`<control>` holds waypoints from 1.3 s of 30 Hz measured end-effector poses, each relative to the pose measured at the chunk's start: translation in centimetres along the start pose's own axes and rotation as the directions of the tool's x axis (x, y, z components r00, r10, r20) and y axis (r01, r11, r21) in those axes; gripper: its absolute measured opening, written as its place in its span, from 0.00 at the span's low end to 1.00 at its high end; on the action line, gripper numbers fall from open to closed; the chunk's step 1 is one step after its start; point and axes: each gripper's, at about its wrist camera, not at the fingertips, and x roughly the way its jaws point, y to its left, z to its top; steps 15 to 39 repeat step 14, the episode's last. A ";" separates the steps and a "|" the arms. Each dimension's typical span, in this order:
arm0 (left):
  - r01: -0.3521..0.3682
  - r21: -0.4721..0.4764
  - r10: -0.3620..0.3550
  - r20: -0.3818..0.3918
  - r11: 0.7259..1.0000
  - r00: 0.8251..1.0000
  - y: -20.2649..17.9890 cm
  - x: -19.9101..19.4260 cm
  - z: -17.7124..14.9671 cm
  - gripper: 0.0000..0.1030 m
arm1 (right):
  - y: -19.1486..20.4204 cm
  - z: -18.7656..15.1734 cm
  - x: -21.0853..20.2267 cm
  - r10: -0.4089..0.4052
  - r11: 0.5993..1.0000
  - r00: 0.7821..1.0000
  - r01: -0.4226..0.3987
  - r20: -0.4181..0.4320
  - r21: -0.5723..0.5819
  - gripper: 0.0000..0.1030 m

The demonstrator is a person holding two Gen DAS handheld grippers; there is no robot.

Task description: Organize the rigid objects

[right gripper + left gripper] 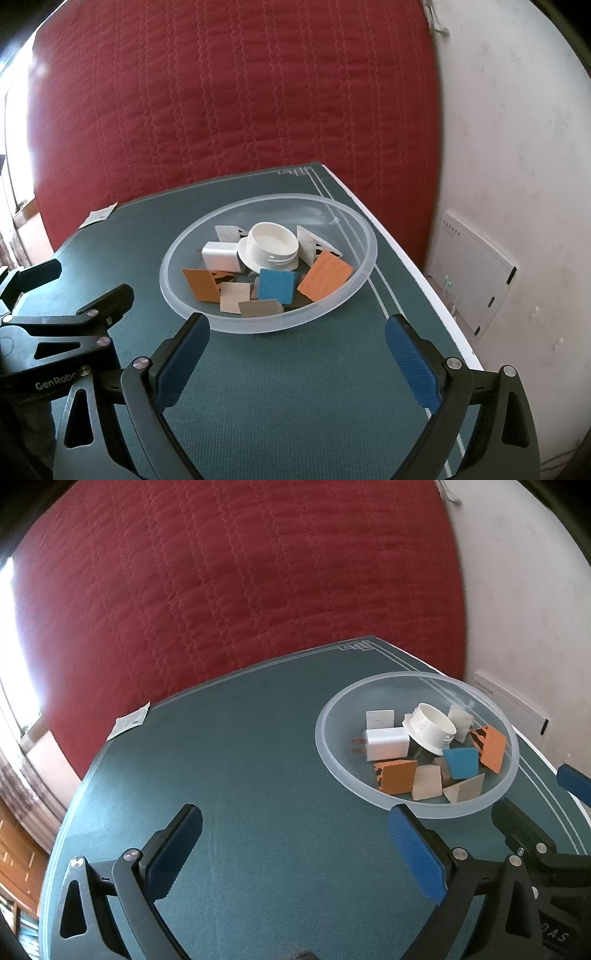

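Holding flat wedge blocks (one ribbed white cap (273, 245)), translucent round bowl (354, 291) — both hand-held grippers (293, 843) (297, 354) released.

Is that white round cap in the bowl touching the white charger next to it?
Touching. In the right wrist view the cap's flange overlaps and rests on the charger's top edge, inside the bowl; the left wrist view shows the same overlap.

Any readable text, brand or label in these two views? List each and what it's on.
"GenRobo", cut off by the right claw's finger: on the black body of the left claw, seen from the right wrist view.
"SVO"-like upside-down letters, partial and unsure: on the right claw's body, at the left wrist view's lower right edge.
Small paper slip at the table's far left edge: has print, too small to read.
White wall panel: a line of small characters near its top, unreadable.
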 end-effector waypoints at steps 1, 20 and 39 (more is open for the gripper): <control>0.001 0.000 -0.001 -0.001 1.000 1.000 0.0 0.0 0.0 0.99 | 0.0 0.0 0.0 0.000 1.000 1.000 0.000 0.000 0.000 0.94; 0.002 -0.001 -0.002 -0.004 1.000 1.000 0.2 0.2 -0.1 0.99 | 0.0 -0.3 0.5 -0.001 1.000 1.000 0.001 -0.023 0.007 0.94; 0.002 -0.001 -0.002 -0.004 1.000 1.000 0.2 0.2 -0.1 0.99 | 0.0 -0.3 0.5 -0.001 1.000 1.000 0.001 -0.023 0.007 0.94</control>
